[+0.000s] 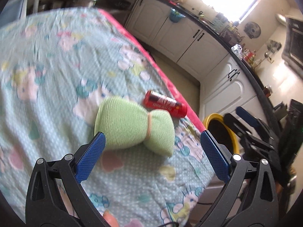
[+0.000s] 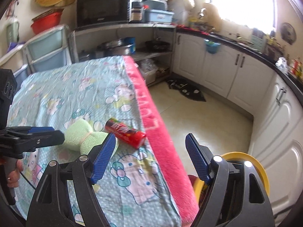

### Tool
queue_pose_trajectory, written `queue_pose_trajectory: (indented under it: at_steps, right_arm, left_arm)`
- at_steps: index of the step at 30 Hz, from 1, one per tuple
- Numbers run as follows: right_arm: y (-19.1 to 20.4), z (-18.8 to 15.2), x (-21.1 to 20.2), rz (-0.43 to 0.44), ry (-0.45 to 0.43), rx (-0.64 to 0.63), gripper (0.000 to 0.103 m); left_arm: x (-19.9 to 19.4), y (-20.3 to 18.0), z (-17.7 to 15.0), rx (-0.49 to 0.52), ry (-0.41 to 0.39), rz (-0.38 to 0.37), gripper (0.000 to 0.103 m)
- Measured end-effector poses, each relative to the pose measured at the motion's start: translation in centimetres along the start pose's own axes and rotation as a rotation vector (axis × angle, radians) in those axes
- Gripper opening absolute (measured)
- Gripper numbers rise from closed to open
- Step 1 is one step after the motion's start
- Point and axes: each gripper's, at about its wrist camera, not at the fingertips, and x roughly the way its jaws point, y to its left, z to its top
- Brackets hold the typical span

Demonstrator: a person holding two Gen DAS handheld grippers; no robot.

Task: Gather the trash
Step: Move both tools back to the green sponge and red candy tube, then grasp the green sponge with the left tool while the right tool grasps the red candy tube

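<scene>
A green cloth bundle tied with a band lies on the patterned table cover, and a red can lies on its side just beyond it near the pink edge. My left gripper is open and empty, its blue pads on either side of the bundle's near end. In the right wrist view the bundle and the can lie ahead and left. My right gripper is open and empty over the pink edge. The left gripper also shows there beside the bundle.
A yellow-rimmed bin stands on the floor beside the table, below my right gripper; it also shows in the left wrist view. White kitchen cabinets line the far side. A dark mat lies on the floor.
</scene>
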Motion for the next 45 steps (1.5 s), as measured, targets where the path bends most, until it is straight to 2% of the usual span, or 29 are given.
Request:
queue_pose_trajectory:
  at_steps: [4,10,12,15,19,21,25,31,36,45]
  right_arm:
    - [0.9,0.3,2.8,0.033,0.049,-0.071,0.073]
    - [1.9,0.8,6.6,0.055,0.122,-0.172,0.072]
    - [2.1,0.9,7.7,0.078,0.141,-0.193,0.069]
    - [2.4,1.0,9.5,0.102,0.181,-0.234,0.063]
    - [3.1,1.2,11.3,0.137,0.222,-0.277,0.054]
    - [3.6,1.2,12.0,0.157,0.242,-0.302,0.052]
    - [4.3,1.1,13.1,0.174,0.273,-0.323,0.047]
    - [4.1,1.2,13.6,0.187,0.287,-0.276,0.041]
    - [3.2,1.2,13.0,0.195,0.279,-0.183,0.034]
    - [1.0,1.4,8.2,0.188,0.167,-0.06,0.032]
  left_arm:
    - [0.9,2.0,-0.6,-0.12,0.059,-0.077,0.092]
    - [2.7,4.0,-0.3,-0.243,0.081,-0.117,0.091]
    - [3.1,4.4,-0.1,-0.271,0.079,-0.118,0.088]
    - [3.7,5.2,0.3,-0.313,0.07,-0.106,0.079]
    - [3.9,5.8,1.0,-0.333,0.06,-0.102,0.07]
    - [3.9,6.0,1.3,-0.342,0.057,-0.09,0.062]
    - [3.9,6.2,1.7,-0.344,0.052,-0.078,0.041]
    - [3.7,6.1,2.4,-0.311,0.036,-0.101,0.03]
    - [2.3,4.4,3.2,-0.232,0.005,-0.106,0.027]
    - [-0.3,-0.4,4.1,-0.089,-0.055,-0.136,0.026]
